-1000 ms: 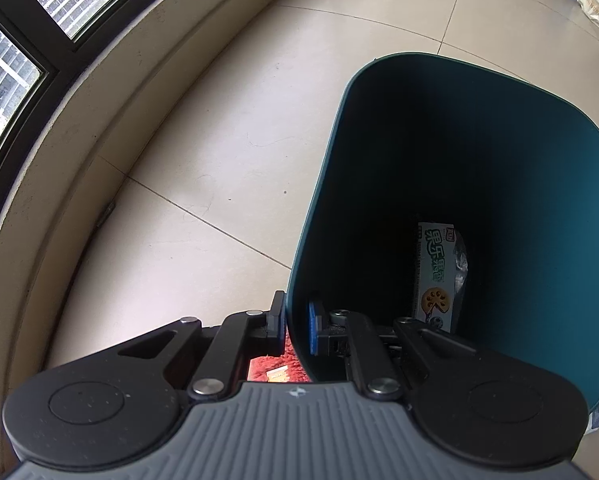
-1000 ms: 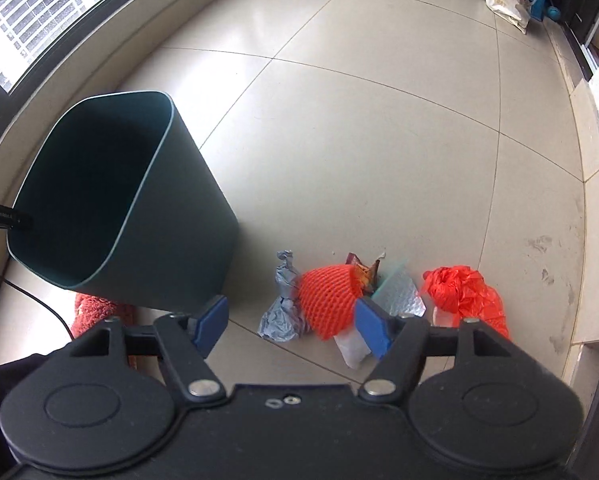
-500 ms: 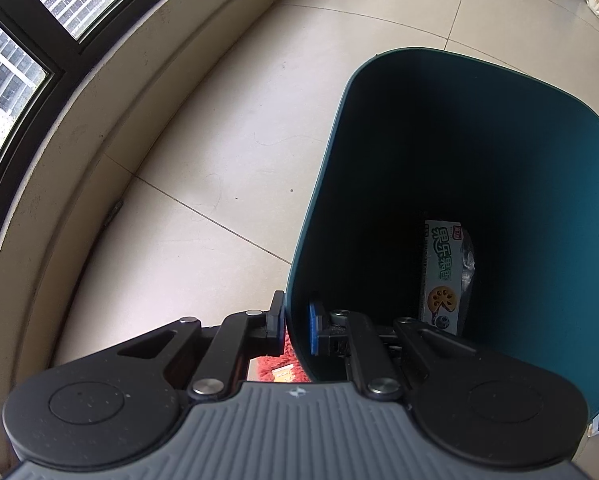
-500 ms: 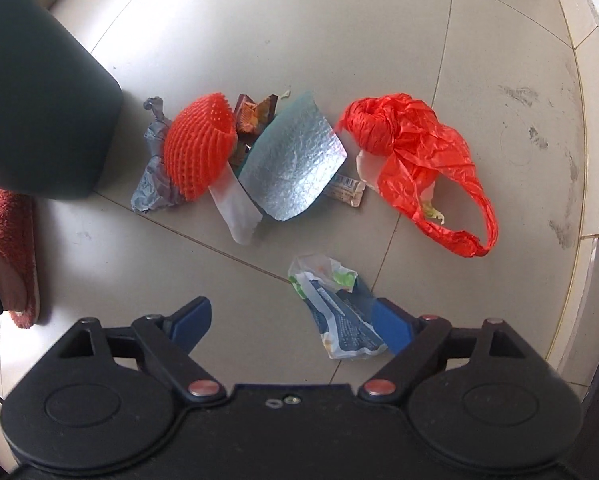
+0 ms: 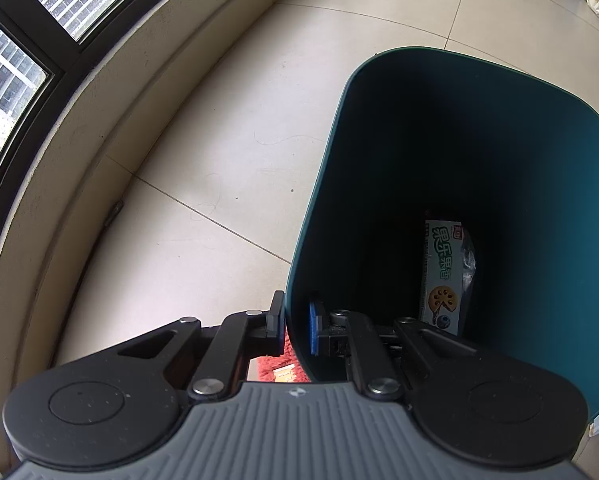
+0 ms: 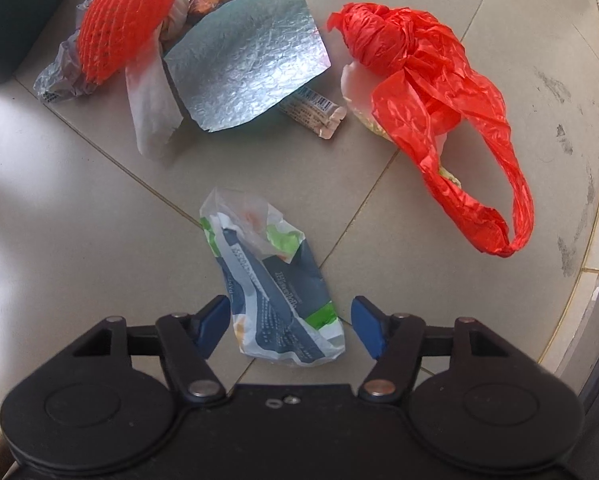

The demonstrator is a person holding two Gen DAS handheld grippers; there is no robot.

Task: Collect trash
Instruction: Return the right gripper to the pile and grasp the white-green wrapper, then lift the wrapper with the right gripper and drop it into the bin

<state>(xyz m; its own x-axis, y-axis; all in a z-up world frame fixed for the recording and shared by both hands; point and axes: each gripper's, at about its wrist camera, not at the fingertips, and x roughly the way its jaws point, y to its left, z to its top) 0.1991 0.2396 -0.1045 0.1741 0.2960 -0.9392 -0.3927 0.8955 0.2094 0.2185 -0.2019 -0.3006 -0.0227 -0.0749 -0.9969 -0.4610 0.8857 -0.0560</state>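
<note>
Pale floor tiles point(image 6: 79, 200) run under everything, with a window and its low sill curving past on the left wrist view. On them a loose scatter of trash lies in front of the right gripper point(image 6: 290, 326), and the nearest piece is a crumpled wrapper point(image 6: 275, 280) — white, dark blue and green, printed with small text, folded over itself and puffed up at the far end. Its near half sits between the blue pads point(image 6: 213, 324); the jaws have just been closing, yet both pads stand clear of the film, so nothing is gripped yet. To do this step well I would keep the fingers pointing straight down, let the tips settle to the tile, and pinch across the thick folded middle, not the loose flap — thin film slips out of a shallow bite. Further off lie an orange foam net point(image 6: 127, 24), a silver foil sheet point(image 6: 247, 64), a small snack bar wrapper point(image 6: 313, 110) and a knotted red plastic bag point(image 6: 431, 92), all well apart from the jaws. The left gripper point(image 5: 295, 326) is clenched on the rim of the teal bin point(image 5: 379, 160), one pad outside the wall and one inside, holding it tilted open. A biscuit box point(image 5: 441, 276) already stands at the bottom.
</note>
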